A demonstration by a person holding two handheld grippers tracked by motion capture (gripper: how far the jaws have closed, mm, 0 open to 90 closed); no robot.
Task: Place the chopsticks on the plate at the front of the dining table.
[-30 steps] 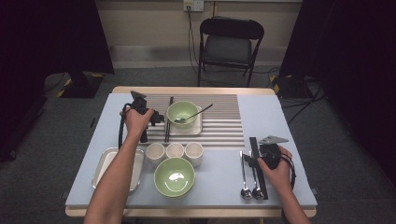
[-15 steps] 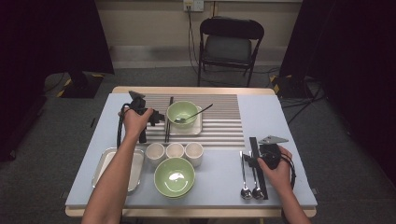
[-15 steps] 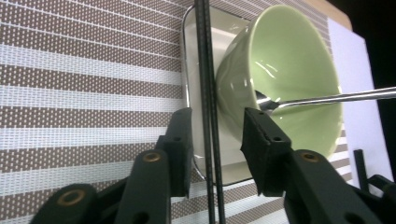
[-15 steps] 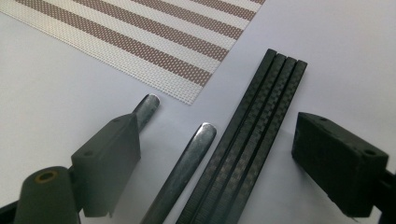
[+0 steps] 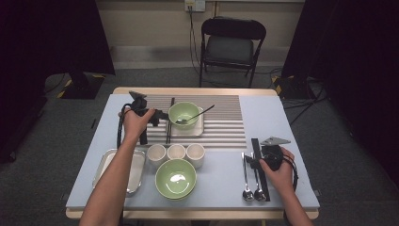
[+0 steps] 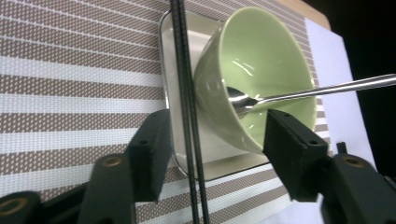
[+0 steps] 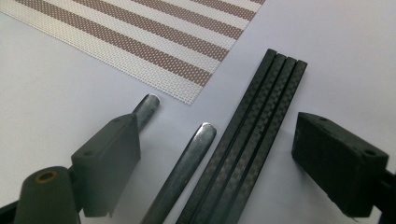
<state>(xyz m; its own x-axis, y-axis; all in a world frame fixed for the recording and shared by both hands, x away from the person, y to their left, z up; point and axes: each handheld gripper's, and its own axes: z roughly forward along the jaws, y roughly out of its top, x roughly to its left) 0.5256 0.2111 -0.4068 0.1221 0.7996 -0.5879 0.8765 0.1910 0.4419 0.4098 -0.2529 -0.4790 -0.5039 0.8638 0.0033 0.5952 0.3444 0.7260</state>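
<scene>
My left gripper point(image 5: 157, 117) point(image 6: 212, 140) sits low over the striped placemat point(image 5: 221, 120), pointing at a small green bowl point(image 5: 183, 113) point(image 6: 266, 60). Its jaws have just been opening and stand open. A pair of black chopsticks point(image 5: 170, 117) point(image 6: 184, 93) lies between them on the mat, untouched by the pads. The bowl rests on a small tray point(image 5: 198, 128) point(image 6: 170, 70) with a spoon point(image 5: 200, 113) point(image 6: 327, 88) in it. My right gripper point(image 5: 256, 157) point(image 7: 217, 130) is open over two spoon handles point(image 7: 191, 154) and several black sticks point(image 7: 261, 116).
Three white cups point(image 5: 176, 151) stand in a row in front of a large green bowl point(image 5: 176, 178). A metal tray point(image 5: 106, 172) lies at the near left. Two spoons point(image 5: 245, 181) lie at the near right. A folding chair point(image 5: 230, 44) stands beyond the table.
The left hand has barely shifted beside the small tray, and the chopsticks lie where they did. The right hand has kept still.
</scene>
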